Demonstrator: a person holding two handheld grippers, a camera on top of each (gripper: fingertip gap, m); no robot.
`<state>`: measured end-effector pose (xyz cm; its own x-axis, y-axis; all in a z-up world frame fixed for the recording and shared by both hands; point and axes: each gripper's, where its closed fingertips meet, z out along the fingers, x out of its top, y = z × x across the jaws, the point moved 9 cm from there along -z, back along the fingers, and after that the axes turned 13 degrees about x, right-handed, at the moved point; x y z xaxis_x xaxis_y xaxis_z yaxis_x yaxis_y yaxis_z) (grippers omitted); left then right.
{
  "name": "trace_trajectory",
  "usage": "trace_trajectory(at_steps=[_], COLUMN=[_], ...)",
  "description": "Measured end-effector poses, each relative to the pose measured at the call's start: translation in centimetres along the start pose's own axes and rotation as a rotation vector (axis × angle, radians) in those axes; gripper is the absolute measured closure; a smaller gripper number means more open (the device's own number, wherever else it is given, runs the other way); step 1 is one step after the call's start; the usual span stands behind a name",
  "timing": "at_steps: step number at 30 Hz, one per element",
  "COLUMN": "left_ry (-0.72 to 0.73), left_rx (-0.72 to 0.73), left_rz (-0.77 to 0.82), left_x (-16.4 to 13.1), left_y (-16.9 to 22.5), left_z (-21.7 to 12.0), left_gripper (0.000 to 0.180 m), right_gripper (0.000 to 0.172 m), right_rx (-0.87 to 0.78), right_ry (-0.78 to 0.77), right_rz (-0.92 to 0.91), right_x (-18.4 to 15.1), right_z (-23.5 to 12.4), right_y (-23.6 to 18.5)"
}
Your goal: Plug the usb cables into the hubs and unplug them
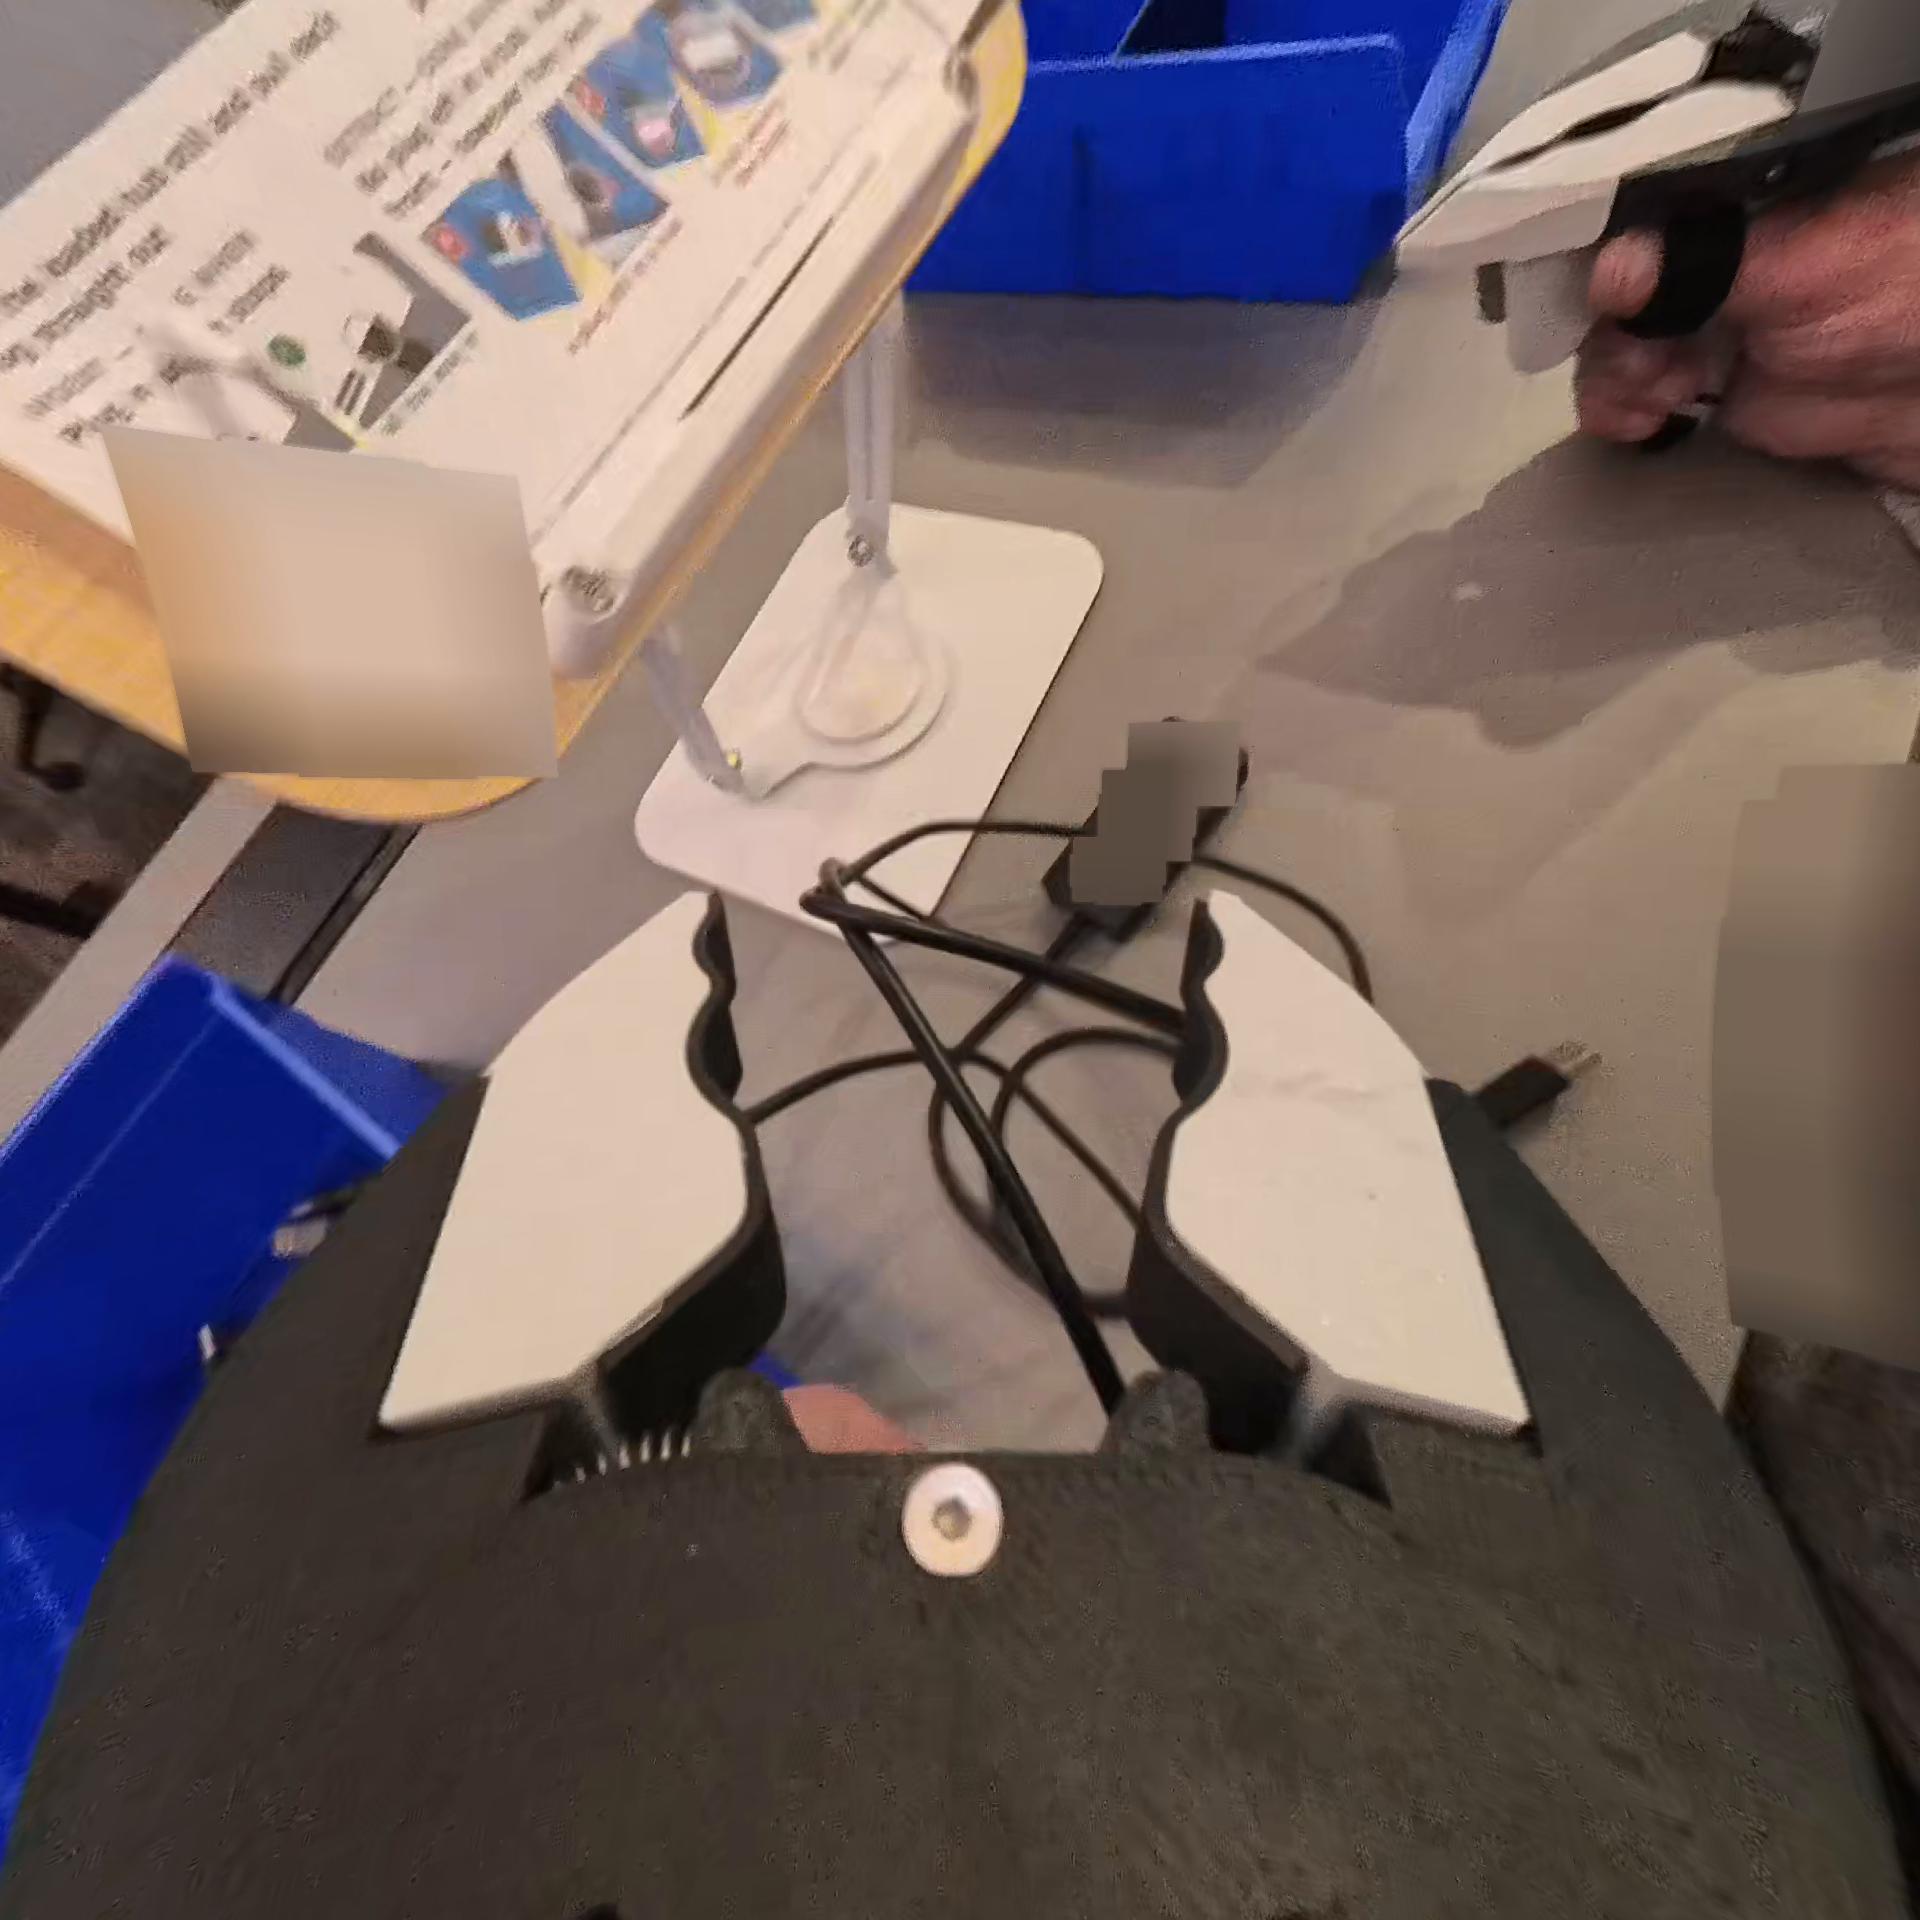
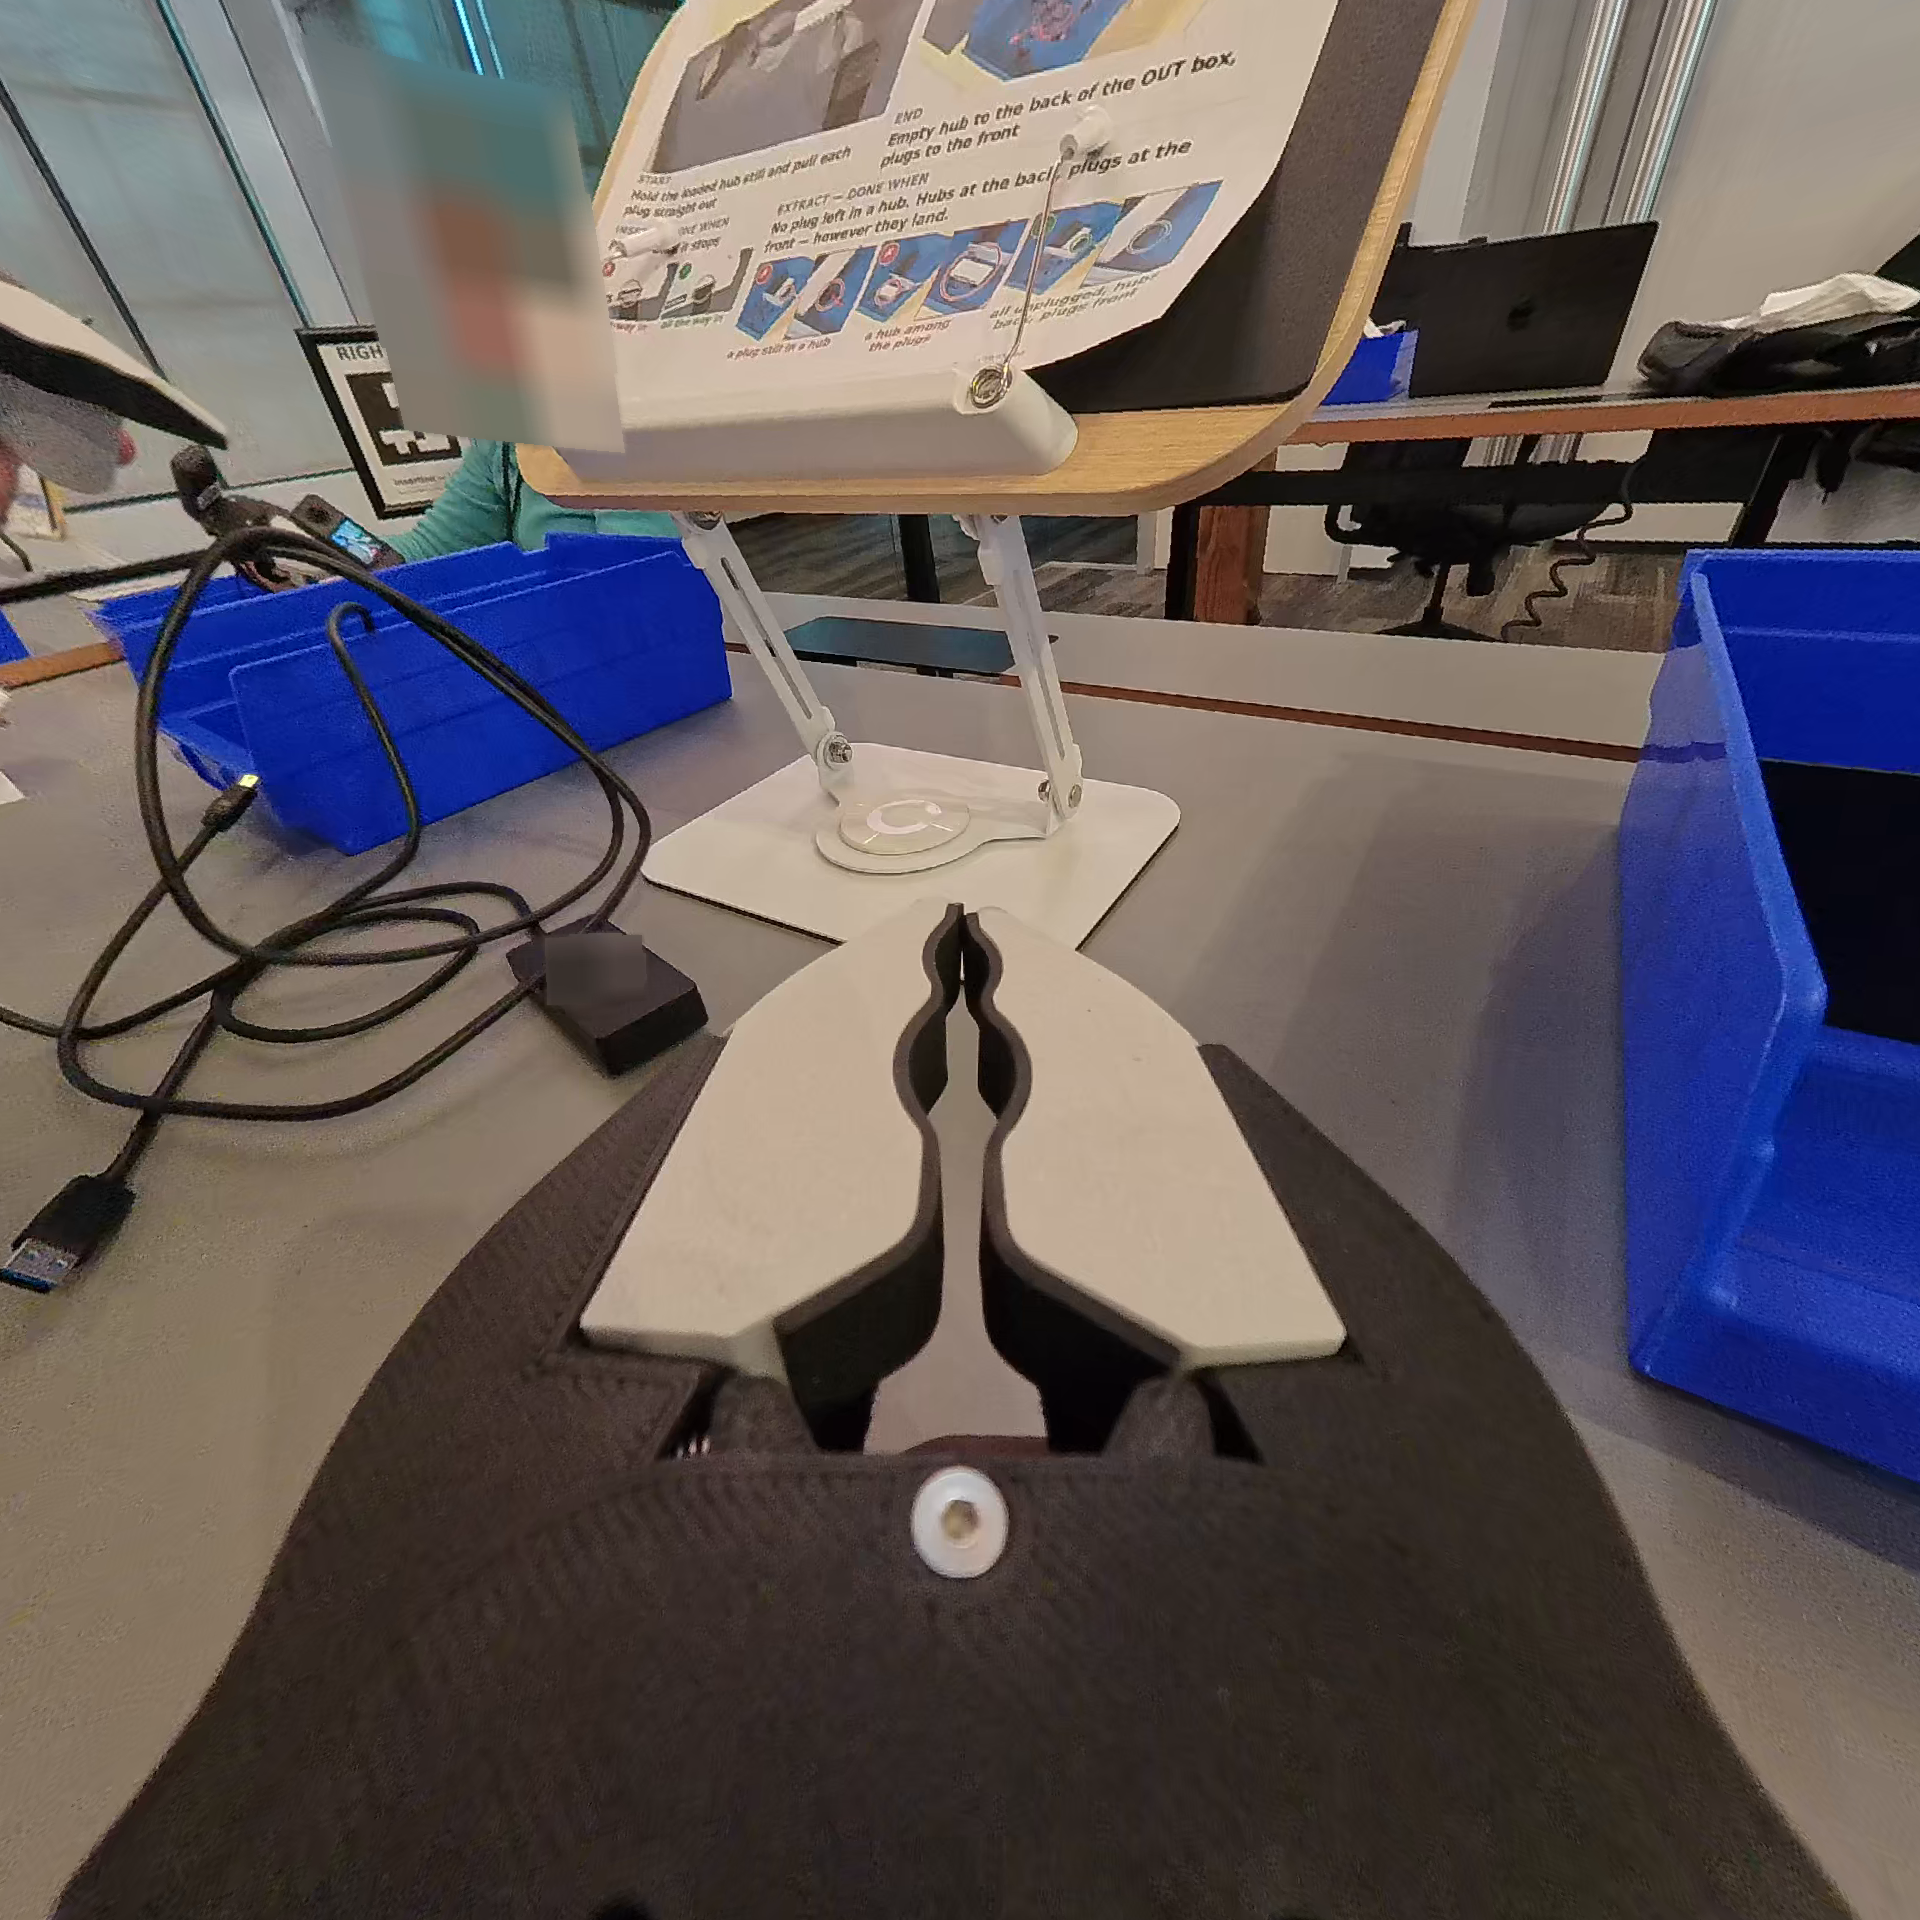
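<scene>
A wide grey surface (image 2: 1351, 935) carries blue plastic bins (image 2: 447, 686) at its edges and a white metal stand (image 2: 914, 831) holding a wooden board with a printed instruction sheet (image 2: 935, 208). Left of the stand lies a small black rectangular hub (image 2: 613, 987) amid looped black usb cables (image 2: 312, 935), one loose plug (image 2: 52, 1236) lying apart. The left tongs (image 1: 961, 997) are spread wide above the cables, gripping nothing. The right tongs (image 2: 961, 935) are pressed together, bare, near the stand's base.
</scene>
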<state>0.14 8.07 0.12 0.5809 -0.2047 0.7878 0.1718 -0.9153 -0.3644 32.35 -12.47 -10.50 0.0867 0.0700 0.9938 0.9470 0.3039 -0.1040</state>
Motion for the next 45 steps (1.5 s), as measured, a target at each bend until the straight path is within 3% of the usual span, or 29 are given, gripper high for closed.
trace_trajectory(at_steps=[2,4,6,9,11,15,20,22,25,28,31,35,39,43,45], left_ry=[-0.06,-0.065,-0.089,-0.275,-0.304,-0.311,-0.47,-0.46,-0.42,-0.317,-0.207,-0.09,-0.077,-0.123,-0.129], left_rx=[0.014,0.069,0.19,0.199,0.148,0.116,0.014,0.052,0.109,0.198,0.347,0.28,0.195,0.083,0.133], left_rz=[-0.026,-0.012,0.131,0.323,0.375,0.274,0.233,0.257,0.251,0.21,0.262,0.341,0.399,0.397,0.404], left_x=[-1.6,-2.7,-3.9,-6.9,-8.1,-9.2,-12.5,-13.2,-13.1,-10.3,-5.8,-1.1,0.6,-0.6,-0.8], left_y=[-2.4,-4.4,-6.1,-7.8,-8.7,-11.7,-13.0,-13.0,-13.0,-13.2,-12.1,-6.0,0.6,5.4,6.4], left_z=[-1.6,-3.2,-3.9,-2.2,-0.7,2.1,4.1,4.8,4.8,2.1,-1.8,-3.7,-1.3,4.2,6.8], left_gripper=[0.095,0.114,0.127,0.136,0.143,0.158,0.156,0.174,0.176,0.177,0.176,0.178,0.177,0.177,0.177], right_gripper=[0.172,0.172,0.172,0.172,0.172,0.172,0.172,0.172,0.172,0.172,0.172,0.172,0.172,0.172,0.172], right_rx=[0.0,-0.002,-0.002,-0.005,-0.008,-0.012,-0.007,-0.003,0.0,-0.002,-0.001,0.001,-0.004,-0.005,-0.004], right_ry=[-0.002,-0.004,-0.007,-0.013,-0.016,-0.019,-0.017,-0.016,-0.014,-0.015,-0.017,-0.016,-0.017,-0.02,-0.02], right_rz=[-0.001,-0.002,-0.002,-0.006,-0.006,-0.007,-0.003,-0.002,-0.002,-0.002,-0.002,-0.001,-0.005,-0.011,-0.012], right_x=[0.0,0.0,-0.1,-0.1,-0.1,-0.2,-0.1,-0.1,-0.1,-0.1,-0.1,-0.1,-0.2,-0.2,-0.2], right_z=[0.0,0.0,0.1,0.1,0.2,0.1,0.2,0.2,0.2,0.2,0.2,0.3,0.2,0.2,0.2], right_y=[0.0,0.0,0.0,0.0,0.0,0.1,0.1,0.1,0.1,0.1,0.1,0.0,0.0,-0.1,-0.1])
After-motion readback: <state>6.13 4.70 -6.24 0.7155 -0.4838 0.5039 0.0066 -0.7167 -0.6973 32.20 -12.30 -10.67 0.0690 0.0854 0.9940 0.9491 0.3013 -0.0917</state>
